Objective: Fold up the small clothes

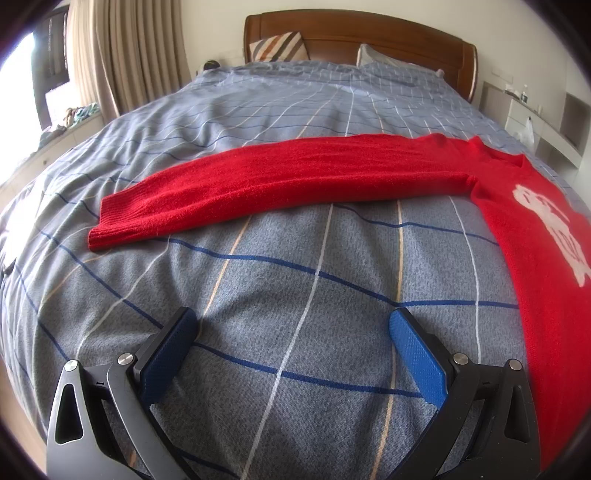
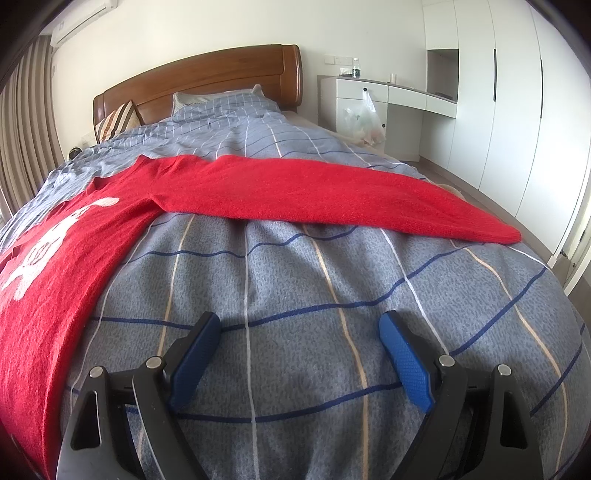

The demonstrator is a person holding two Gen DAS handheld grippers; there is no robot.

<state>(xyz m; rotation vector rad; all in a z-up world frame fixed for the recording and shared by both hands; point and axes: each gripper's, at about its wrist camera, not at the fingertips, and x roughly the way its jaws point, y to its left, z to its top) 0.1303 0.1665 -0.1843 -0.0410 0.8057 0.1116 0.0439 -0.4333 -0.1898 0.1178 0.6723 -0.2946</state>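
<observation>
A red knit sweater [image 1: 535, 236] with a white figure on its front lies flat on the bed. In the left wrist view one sleeve [image 1: 258, 184] stretches out to the left, ending in a ribbed cuff [image 1: 107, 232]. In the right wrist view the sweater body [image 2: 55, 266] is at the left and the other sleeve [image 2: 332, 195] stretches to the right. My left gripper [image 1: 291, 325] is open and empty above the duvet, in front of the left sleeve. My right gripper [image 2: 299, 328] is open and empty above the duvet, in front of the right sleeve.
The bed has a grey checked duvet [image 1: 295, 277] and a wooden headboard [image 1: 351, 33] with pillows [image 1: 280, 46]. Curtains [image 1: 122, 55] hang at the left. A white desk [image 2: 388, 92] with a plastic bag [image 2: 364, 118] and wardrobes [image 2: 498, 92] stand at the right.
</observation>
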